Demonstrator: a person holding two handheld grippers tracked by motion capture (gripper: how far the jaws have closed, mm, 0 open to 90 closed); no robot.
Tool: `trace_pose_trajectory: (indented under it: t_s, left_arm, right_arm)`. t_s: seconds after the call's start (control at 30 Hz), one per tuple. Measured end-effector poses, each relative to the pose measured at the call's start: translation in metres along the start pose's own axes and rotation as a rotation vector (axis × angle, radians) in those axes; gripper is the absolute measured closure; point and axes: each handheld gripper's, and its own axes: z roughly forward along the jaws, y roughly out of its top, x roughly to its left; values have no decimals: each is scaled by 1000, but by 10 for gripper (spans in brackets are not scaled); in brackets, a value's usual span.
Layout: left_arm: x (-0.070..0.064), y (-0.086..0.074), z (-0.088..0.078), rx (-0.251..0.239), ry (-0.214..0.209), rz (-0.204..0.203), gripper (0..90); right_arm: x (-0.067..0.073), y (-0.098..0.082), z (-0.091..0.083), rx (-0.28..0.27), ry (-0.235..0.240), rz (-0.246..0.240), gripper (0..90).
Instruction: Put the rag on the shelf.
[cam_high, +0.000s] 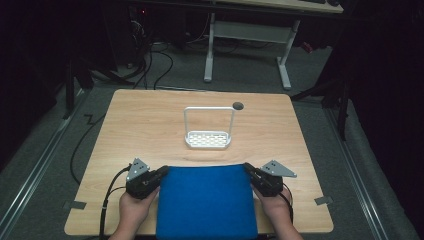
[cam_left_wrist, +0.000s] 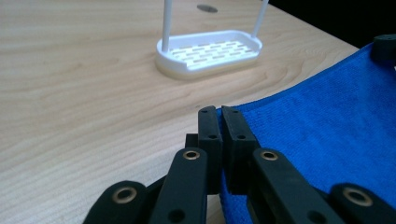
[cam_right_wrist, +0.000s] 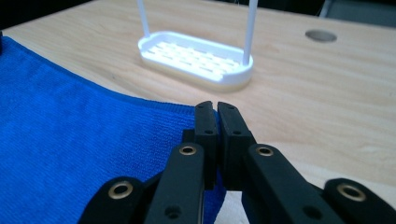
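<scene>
Here, wooden counter (cam_high: 150, 125); blue microfibre cloth (cam_high: 206, 200) spread at near edge. Left gripper (cam_high: 161, 173) fingers pinch cloth's far left corner, right gripper (cam_high: 248, 171) fingers pinch far right corner. White handled rack (cam_high: 208, 139) just beyond.

Left claw (cam_left_wrist: 221, 116): jaws pressed together on the corner of the blue cloth (cam_left_wrist: 327, 135), edge pinched between the tips. Cloth spreads right and near, its hem running up toward the far right. White slotted rack (cam_left_wrist: 210, 51) stands farther off on the table (cam_left_wrist: 79, 93), two thin white posts rising from it. Small dark round spot (cam_left_wrist: 207, 8) on the wood beyond the rack. A black part (cam_left_wrist: 385, 46) sits at the cloth's far right edge.
</scene>
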Motion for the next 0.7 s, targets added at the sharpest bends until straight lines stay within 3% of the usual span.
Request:
trace_pose_trajectory:
  t_s: [0.17,0.47,0.7]
  left_arm:
    - [-6,7,-8,-39,16,32,873]
    - [-6,17,-15,-91,24,25,875]
    - [-8,35,-22,-133,20,42,878]
  right_arm:
    - [5,6,-8,-53,-9,-24,883]
    - [5,16,-16,-110,-35,-18,883]
    - [7,36,-25,-178,-36,-29,885]
